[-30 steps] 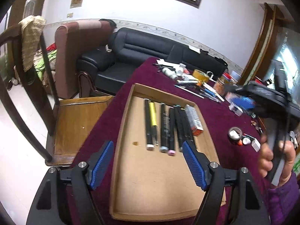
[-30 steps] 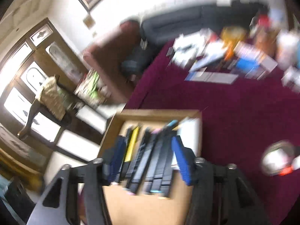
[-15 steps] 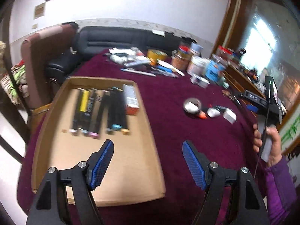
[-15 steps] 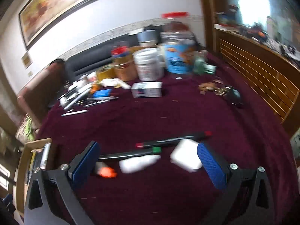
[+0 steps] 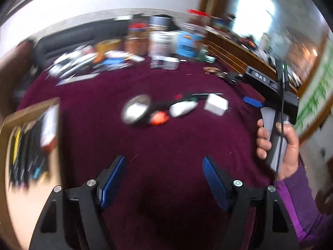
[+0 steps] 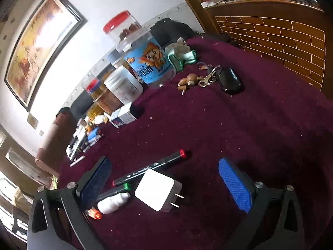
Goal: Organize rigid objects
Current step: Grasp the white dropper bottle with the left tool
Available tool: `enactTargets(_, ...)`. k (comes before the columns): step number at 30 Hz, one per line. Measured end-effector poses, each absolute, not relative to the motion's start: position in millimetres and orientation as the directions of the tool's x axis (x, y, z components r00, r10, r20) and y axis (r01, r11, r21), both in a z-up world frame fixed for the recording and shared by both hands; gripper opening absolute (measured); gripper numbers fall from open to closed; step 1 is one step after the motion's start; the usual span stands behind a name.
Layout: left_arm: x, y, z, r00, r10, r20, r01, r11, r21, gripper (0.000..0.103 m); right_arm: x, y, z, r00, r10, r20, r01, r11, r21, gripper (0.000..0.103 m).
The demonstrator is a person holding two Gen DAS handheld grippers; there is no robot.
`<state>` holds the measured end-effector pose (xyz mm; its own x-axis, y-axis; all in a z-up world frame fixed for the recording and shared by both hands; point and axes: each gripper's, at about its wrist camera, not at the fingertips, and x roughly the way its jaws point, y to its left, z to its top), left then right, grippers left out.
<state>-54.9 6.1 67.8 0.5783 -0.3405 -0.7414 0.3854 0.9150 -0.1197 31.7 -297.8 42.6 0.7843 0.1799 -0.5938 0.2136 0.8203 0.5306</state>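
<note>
The right gripper (image 6: 166,185) hangs over the maroon tablecloth (image 6: 229,129) with its jaws spread wide, having just opened, pads touching nothing; between them lie a white plug adapter (image 6: 156,190), a small white bottle (image 6: 112,204) and two black markers (image 6: 149,169). The left gripper (image 5: 164,179) stands fairly wide and empty above bare cloth. Further left sits the cardboard tray (image 5: 31,112) with its row of pens (image 5: 25,152). Jars (image 6: 145,62) and keys (image 6: 208,77) crowd the far side
</note>
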Motion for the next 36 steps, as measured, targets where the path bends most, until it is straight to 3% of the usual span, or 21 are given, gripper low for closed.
enactTargets(5, 9.4, -59.6, 51.5, 0.472, -0.381, -0.795, 0.485, 0.865, -0.127, 0.079, 29.9, -302.9, 43.3, 0.791, 0.202, -0.577, 0.207, 0.800, 0.564, 0.103)
enactTargets(11, 68.0, -97.4, 22.8, 0.429, -0.320, -0.845, 0.521, 0.852, -0.059, 0.078, 29.2, -315.0, 38.6, 0.795, 0.202, -0.572, 0.240, 0.762, 0.602, 0.103)
enactTargets(16, 77.7, -114.2, 6.2, 0.414, -0.281, -0.866, 0.561, 0.828, -0.001, 0.066, 31.5, -319.2, 31.9, 0.786, 0.222, -0.578, 0.256, 0.733, 0.630, 0.103)
enactTargets(20, 73.9, -116.7, 9.8, 0.422, -0.285, -0.861, 0.564, 0.826, 0.003, 0.042, 33.7, -316.9, 29.0, 0.775, 0.236, -0.586, 0.256, 0.730, 0.633, 0.103)
enactTargets(23, 66.2, -115.0, 16.6, 0.454, -0.290, -0.843, 0.578, 0.816, 0.031, 0.041, 33.4, -316.8, 28.1, 0.773, 0.233, -0.591, 0.261, 0.731, 0.631, 0.103)
enactTargets(25, 56.8, -116.3, 25.2, 0.504, -0.291, -0.813, 0.609, 0.787, 0.096, 0.048, 33.2, -317.6, 27.4, 0.772, 0.232, -0.592, 0.266, 0.728, 0.632, 0.103)
enactTargets(26, 52.8, -118.4, 28.4, 0.536, -0.276, -0.798, 0.618, 0.772, 0.149, 0.068, 33.6, -317.9, 26.7, 0.770, 0.234, -0.593, 0.268, 0.726, 0.634, 0.103)
enactTargets(28, 49.1, -123.5, 31.5, 0.577, -0.274, -0.770, 0.635, 0.743, 0.212, 0.090, 34.8, -318.0, 24.4, 0.765, 0.241, -0.597, 0.272, 0.720, 0.638, 0.103)
enactTargets(32, 56.8, -137.8, 21.0, 0.520, -0.285, -0.805, 0.686, 0.701, 0.195, 0.091, 35.8, -315.8, 23.5, 0.761, 0.247, -0.599, 0.268, 0.722, 0.638, 0.103)
enactTargets(34, 61.8, -146.3, 10.9, 0.472, -0.289, -0.833, 0.702, 0.695, 0.156, 0.083, 36.5, -314.8, 24.5, 0.762, 0.241, -0.601, 0.267, 0.729, 0.631, 0.103)
enactTargets(36, 63.8, -147.0, 9.0, 0.409, -0.327, -0.852, 0.701, 0.711, 0.064, 0.048, 37.9, -314.0, 24.1, 0.759, 0.239, -0.606, 0.267, 0.734, 0.624, 0.103)
